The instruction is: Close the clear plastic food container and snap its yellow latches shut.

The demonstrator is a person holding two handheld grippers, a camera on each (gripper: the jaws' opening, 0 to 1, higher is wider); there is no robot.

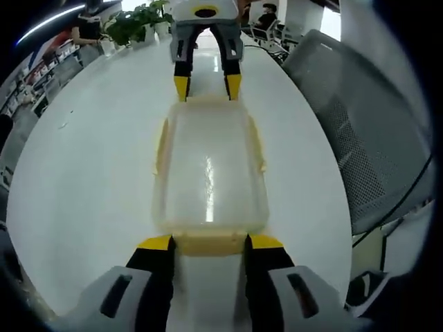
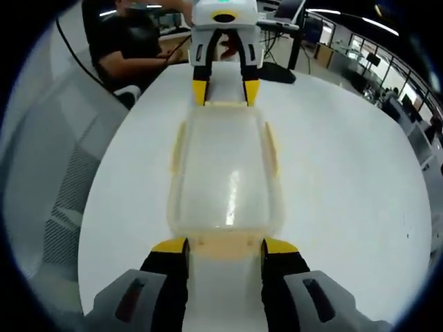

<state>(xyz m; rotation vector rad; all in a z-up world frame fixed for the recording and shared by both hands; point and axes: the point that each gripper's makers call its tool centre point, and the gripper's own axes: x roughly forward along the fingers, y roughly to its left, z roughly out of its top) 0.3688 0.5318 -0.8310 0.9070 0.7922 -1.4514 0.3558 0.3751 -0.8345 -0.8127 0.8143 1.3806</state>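
Note:
A clear plastic container with its lid on lies lengthwise on the white table. Yellow latches run along both long sides and stand slightly flared out. My left gripper is open at one short end, and the yellow end latch lies between its tips. At the opposite end my right gripper is open around the other end latch. Each gripper faces the other: the right gripper and the left gripper show at the far ends.
A grey mesh office chair stands close to one side of the table. A potted plant sits at the table's far edge. A person in black sits behind the table.

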